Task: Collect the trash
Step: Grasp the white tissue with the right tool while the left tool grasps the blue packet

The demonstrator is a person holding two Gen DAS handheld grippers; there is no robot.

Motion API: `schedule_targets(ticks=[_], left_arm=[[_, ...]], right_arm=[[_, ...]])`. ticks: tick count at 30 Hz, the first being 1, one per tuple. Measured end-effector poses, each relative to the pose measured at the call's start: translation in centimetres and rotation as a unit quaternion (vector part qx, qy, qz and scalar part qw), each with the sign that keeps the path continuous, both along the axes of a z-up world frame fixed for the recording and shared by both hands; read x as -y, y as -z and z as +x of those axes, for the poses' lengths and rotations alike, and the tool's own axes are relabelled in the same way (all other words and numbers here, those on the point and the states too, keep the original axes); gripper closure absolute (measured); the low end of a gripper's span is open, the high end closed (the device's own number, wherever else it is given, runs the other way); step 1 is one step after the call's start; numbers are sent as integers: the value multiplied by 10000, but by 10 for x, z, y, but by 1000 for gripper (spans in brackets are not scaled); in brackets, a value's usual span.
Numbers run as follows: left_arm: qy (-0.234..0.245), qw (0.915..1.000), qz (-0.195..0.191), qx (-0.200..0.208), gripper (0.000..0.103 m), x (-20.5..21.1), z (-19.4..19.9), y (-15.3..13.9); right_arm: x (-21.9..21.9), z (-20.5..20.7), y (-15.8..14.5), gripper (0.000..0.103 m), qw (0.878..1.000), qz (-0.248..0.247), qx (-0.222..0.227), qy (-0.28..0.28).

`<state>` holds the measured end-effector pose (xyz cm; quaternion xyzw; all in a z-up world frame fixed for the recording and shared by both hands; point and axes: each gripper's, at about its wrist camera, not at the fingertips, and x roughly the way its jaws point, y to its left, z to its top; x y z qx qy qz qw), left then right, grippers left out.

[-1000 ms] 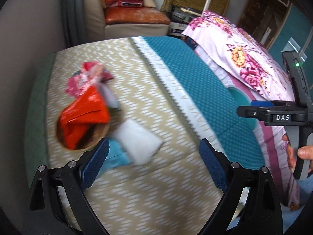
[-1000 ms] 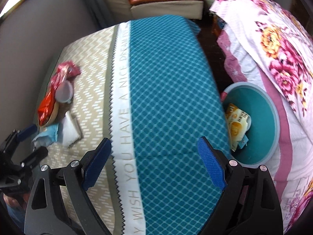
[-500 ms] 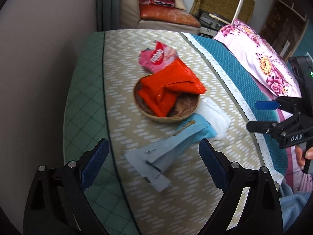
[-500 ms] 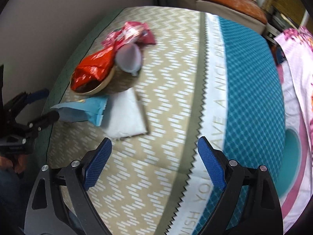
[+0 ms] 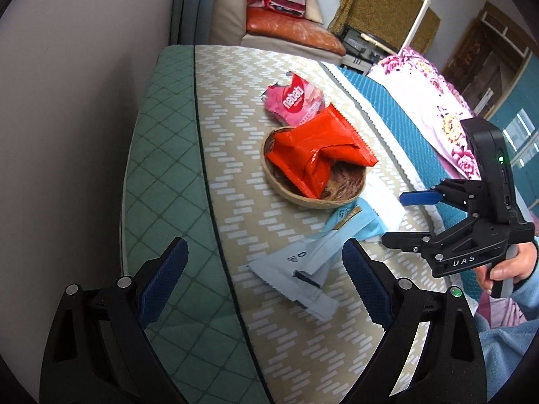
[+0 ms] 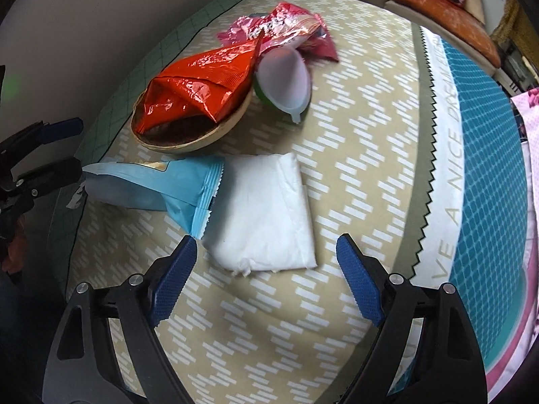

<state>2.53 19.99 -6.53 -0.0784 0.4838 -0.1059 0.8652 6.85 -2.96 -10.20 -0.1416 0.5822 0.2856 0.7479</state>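
Observation:
Trash lies on a beige patterned bed cover (image 5: pixel 235 202). A red wrapper (image 5: pixel 313 155) sits in a brown bowl (image 5: pixel 286 195), with a pink wrapper (image 5: pixel 296 99) behind it. In front of the bowl lies a light blue wrapper (image 5: pixel 313 259), just ahead of my left gripper (image 5: pixel 266 286), which stands open and empty. Beside the blue wrapper (image 6: pixel 161 185) lies a white folded packet (image 6: pixel 269 212). My right gripper (image 6: pixel 266 269) hangs over the packet's near end. Its jaws are closing and the pads are clear of it. A white plastic cup (image 6: pixel 289 77) lies tipped against the bowl (image 6: pixel 202 141).
A wall (image 5: pixel 67 101) runs close along the bed's left side. The cover's teal half (image 6: pixel 488 168) and a floral blanket (image 5: pixel 431 101) lie to the right. A sofa with an orange cushion (image 5: pixel 293 30) stands at the back. A person's hand (image 5: pixel 512 269) holds the right gripper.
Both views have swung from the teal side toward the trash pile and come lower. The right gripper now hangs over the white packet with its fingers slightly narrower; the left is nearer the blue wrapper.

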Motion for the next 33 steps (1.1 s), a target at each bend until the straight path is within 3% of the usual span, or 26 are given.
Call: schedule_targets(ticks=[1, 5, 10, 22, 24, 26, 33], left_arm=[[-4, 10000, 22, -7, 10, -1, 0, 1], [68, 10000, 16, -23, 10, 1, 1, 1], [299, 9995, 74, -4, 10, 18, 2, -1], [819, 9931, 841, -36, 10, 70, 17, 11], [842, 9909, 1053, -25, 17, 76, 17, 14], [900, 9902, 1060, -110, 37, 79, 17, 16], [916, 9891, 1103, -322, 75, 97, 11, 26]], right_arm=[[-2, 0, 2, 33, 10000, -15, -26, -8], [-5, 0, 1, 44, 9999, -29, 79, -78], [5, -10, -2, 88, 10000, 70, 15, -59], [74, -21, -33, 90, 9954, 553, -68, 780], [85, -23, -34, 90, 9939, 617, -112, 908], [92, -24, -34, 90, 9925, 681, -193, 999], [113, -31, -40, 90, 9894, 858, -199, 1153]])
